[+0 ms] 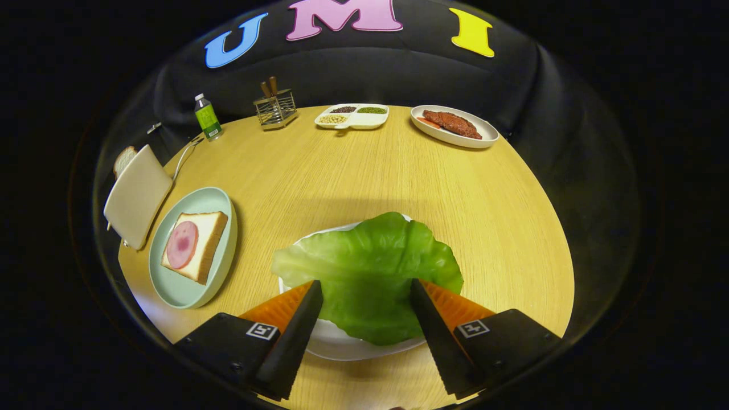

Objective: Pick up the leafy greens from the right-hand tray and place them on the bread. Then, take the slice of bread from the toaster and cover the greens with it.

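Observation:
A broad green lettuce leaf (370, 267) lies on a white plate (336, 344), covering most of it. My gripper (365, 285) is open, its two black fingers spread over the near half of the leaf, one on each side, not pressing on it. To the left, a pale green plate (176, 287) holds a slice of bread (204, 250) topped with a round pink slice of ham (182, 245). Further left stands a white toaster (136, 196) with a slice of bread (123, 160) sticking out of its top.
At the table's far edge are a green bottle (207, 117), a wire holder with utensils (275, 107), a divided white dish of grains (353, 116) and an oval plate with a piece of meat (454, 125). A cord (183, 156) runs from the toaster.

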`<control>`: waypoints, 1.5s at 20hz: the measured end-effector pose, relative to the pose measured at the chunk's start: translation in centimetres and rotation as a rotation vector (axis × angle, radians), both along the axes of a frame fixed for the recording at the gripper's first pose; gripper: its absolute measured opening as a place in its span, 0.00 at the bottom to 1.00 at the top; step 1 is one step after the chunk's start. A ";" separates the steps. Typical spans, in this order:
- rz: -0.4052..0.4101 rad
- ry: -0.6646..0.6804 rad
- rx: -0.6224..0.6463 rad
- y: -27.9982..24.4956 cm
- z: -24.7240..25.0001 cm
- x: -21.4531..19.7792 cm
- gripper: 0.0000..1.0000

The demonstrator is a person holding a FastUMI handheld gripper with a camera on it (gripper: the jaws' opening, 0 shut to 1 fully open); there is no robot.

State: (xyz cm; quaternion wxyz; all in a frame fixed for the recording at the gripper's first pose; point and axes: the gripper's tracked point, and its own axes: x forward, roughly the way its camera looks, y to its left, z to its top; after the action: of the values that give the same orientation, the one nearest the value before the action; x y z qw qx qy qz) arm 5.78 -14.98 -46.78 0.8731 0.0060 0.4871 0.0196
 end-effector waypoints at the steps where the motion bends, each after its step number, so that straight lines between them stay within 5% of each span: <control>1: -0.002 0.006 0.003 0.1 -0.1 -0.1 0.97; 2: -0.001 0.022 0.003 0.0 -0.2 -0.1 0.97; 7: -0.024 0.032 0.015 -0.3 -0.2 0.0 0.35; 10: -0.047 0.039 0.034 -0.8 -0.1 0.1 0.28; 11: -0.048 0.040 0.039 -0.7 -0.1 0.1 0.12; 14: -0.038 0.054 0.054 -0.8 -0.3 0.1 0.06; 30: -0.086 -0.063 0.077 0.0 7.2 1.0 0.05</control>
State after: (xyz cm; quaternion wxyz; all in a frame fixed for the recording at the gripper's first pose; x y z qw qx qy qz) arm 6.80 -14.93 -39.56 0.8872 0.0599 0.4575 0.0008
